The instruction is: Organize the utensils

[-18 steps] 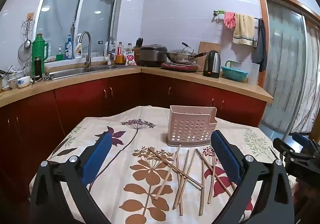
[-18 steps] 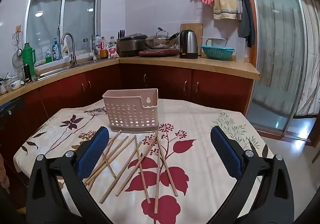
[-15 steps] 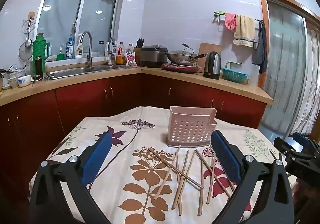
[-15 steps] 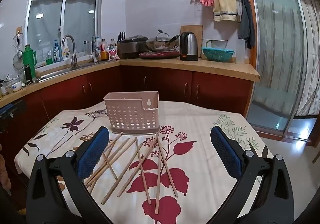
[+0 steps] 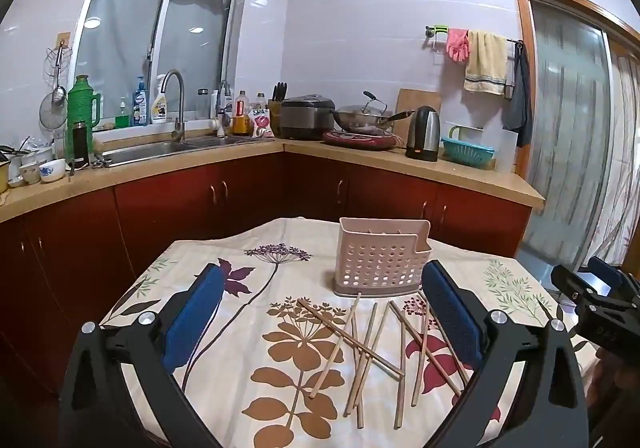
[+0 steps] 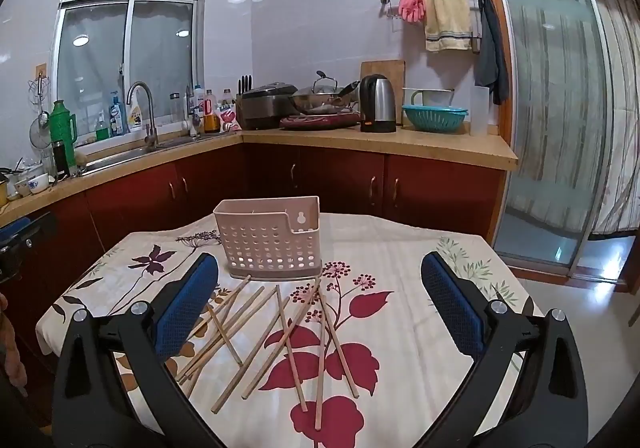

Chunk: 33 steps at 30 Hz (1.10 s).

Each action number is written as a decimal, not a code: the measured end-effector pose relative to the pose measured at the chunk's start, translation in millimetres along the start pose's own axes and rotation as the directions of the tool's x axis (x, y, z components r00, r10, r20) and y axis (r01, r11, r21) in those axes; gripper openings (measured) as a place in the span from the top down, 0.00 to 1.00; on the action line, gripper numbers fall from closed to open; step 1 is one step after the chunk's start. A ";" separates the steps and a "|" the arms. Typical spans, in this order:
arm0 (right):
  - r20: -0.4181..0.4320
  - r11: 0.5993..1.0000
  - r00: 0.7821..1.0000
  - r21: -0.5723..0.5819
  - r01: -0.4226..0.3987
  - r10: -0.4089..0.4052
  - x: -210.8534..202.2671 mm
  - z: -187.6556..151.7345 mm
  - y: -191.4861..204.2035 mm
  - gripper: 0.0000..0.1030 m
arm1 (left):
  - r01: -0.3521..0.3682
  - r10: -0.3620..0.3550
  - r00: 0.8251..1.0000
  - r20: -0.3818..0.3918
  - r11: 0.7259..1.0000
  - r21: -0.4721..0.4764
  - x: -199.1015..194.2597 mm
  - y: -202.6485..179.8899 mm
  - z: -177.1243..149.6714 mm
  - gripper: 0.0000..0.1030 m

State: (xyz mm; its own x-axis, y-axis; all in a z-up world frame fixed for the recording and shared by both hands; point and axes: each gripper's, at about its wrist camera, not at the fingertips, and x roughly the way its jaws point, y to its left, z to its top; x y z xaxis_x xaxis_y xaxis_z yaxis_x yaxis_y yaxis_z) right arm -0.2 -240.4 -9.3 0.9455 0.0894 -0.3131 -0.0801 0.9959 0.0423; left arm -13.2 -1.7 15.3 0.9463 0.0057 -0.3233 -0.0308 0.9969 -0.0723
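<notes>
Both grippers gape wide, holding nothing: left gripper [image 5: 320, 312] and right gripper [image 6: 320, 304] hover tilted slightly down over loose chopsticks [image 6: 276, 336], which lie scattered just before the pink perforated holder [image 6: 272, 240] on the floral tablecloth [image 6: 400, 260].

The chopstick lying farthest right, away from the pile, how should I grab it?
Probably pinch that chopstick near its middle, coming from above with fingers across its width. It lies flat on the tablecloth, and its middle has clear cloth on the right.

Home kitchen: sink [image 5: 168, 148], wok [image 5: 360, 120], kettle [image 5: 423, 134].
</notes>
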 end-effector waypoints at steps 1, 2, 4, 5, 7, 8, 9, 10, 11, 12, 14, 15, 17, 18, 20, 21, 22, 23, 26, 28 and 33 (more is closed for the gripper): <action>0.001 1.000 1.000 0.000 0.000 0.000 0.2 0.2 -0.2 0.04 | 0.000 0.000 1.000 0.002 1.000 -0.001 0.1 0.3 0.0 0.06; 0.001 1.000 1.000 0.000 0.000 0.000 0.6 0.1 -0.6 0.04 | 0.000 0.000 1.000 0.004 1.000 -0.003 -1.5 1.5 0.9 0.06; 0.002 1.000 1.000 -0.001 0.000 0.000 0.1 1.3 -1.2 0.04 | -0.007 0.007 1.000 0.008 1.000 -0.001 -4.0 2.1 2.2 0.06; 0.002 1.000 1.000 -0.001 0.000 0.000 -0.2 1.5 -1.4 0.04 | -0.013 0.013 1.000 0.010 1.000 0.003 -5.6 1.0 3.0 0.06; 0.005 1.000 1.000 -0.002 0.000 0.000 -1.6 1.6 -1.0 0.04 | -0.020 0.019 1.000 0.013 1.000 0.007 -7.3 0.9 3.8 0.06; 0.004 1.000 1.000 -0.002 0.000 0.000 -1.6 2.2 -1.0 0.04 | -0.021 0.021 1.000 0.014 1.000 0.008 -7.6 0.8 3.6 0.06; 0.004 1.000 1.000 -0.001 0.000 0.000 -1.9 2.7 -1.0 0.04 | -0.021 0.020 1.000 0.013 1.000 0.008 -8.1 1.4 4.2 0.06; 0.004 1.000 1.000 -0.002 0.000 0.000 -2.0 2.5 -0.4 0.04 | -0.022 0.022 1.000 0.013 1.000 0.009 -7.7 0.0 3.2 0.06; 0.005 1.000 1.000 -0.002 0.000 0.000 -2.1 2.8 -0.6 0.04 | -0.024 0.023 1.000 0.014 1.000 0.009 -8.1 0.1 3.3 0.06; 0.005 1.000 1.000 -0.003 0.001 -0.001 -2.2 2.8 -0.5 0.04 | -0.025 0.025 1.000 0.015 1.000 0.010 -8.1 0.3 3.1 0.06; 0.006 1.000 1.000 -0.003 0.002 -0.002 -3.2 4.1 0.4 0.04 | -0.023 0.023 1.000 0.014 1.000 0.010 -6.6 0.5 1.5 0.06; 0.008 1.000 1.000 -0.003 0.003 -0.003 -3.4 5.0 0.1 0.04 | -0.024 0.024 1.000 0.013 1.000 0.011 -6.9 1.0 1.8 0.06; 0.010 1.000 1.000 -0.002 0.002 -0.002 -4.5 6.8 -0.7 0.04 | -0.019 0.019 1.000 0.013 1.000 0.009 -6.6 1.1 0.9 0.06; 0.010 1.000 1.000 -0.003 0.003 -0.003 -4.4 6.1 -0.1 0.04 | -0.019 0.019 1.000 0.014 1.000 0.008 -6.7 1.1 0.5 0.06; 0.010 1.000 1.000 -0.005 0.003 -0.003 -4.6 6.7 -0.3 0.04 | -0.020 0.020 1.000 0.014 1.000 0.010 -6.5 0.4 -0.1 0.06; 0.010 1.000 1.000 -0.005 0.003 -0.003 -4.6 6.1 -0.1 0.04 | -0.020 0.020 1.000 0.014 1.000 0.011 -6.9 0.8 0.1 0.06; 0.011 1.000 1.000 -0.004 0.004 -0.004 -4.8 6.4 -0.3 0.04 | -0.022 0.022 1.000 0.016 1.000 0.010 -6.7 0.4 -0.2 0.06; 0.011 1.000 1.000 -0.004 0.003 -0.003 -4.7 6.7 -0.4 0.04 | -0.022 0.022 1.000 0.015 1.000 0.010 -6.6 0.2 0.3 0.06; 0.014 1.000 1.000 -0.006 0.004 -0.004 -5.9 7.5 -0.4 0.04 | -0.022 0.021 1.000 0.014 1.000 0.010 -6.6 0.3 0.1 0.06; 0.012 1.000 1.000 -0.010 0.005 -0.005 -6.0 7.8 -0.5 0.04 | -0.021 0.021 1.000 0.014 1.000 0.010 -6.6 0.3 0.5 0.06; 0.012 1.000 1.000 -0.008 0.005 -0.005 -5.8 6.1 0.7 0.04 | -0.020 0.020 1.000 0.013 1.000 0.011 -7.0 0.5 0.1 0.06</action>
State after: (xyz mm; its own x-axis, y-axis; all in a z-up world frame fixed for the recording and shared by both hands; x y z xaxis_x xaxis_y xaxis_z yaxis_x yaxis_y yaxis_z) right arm -3.8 -240.3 -1.7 0.9495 0.0846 -0.3020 -0.0784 0.9964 0.0329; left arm -19.8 -1.3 17.7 0.9495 0.0269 -0.3125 -0.0464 0.9974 -0.0551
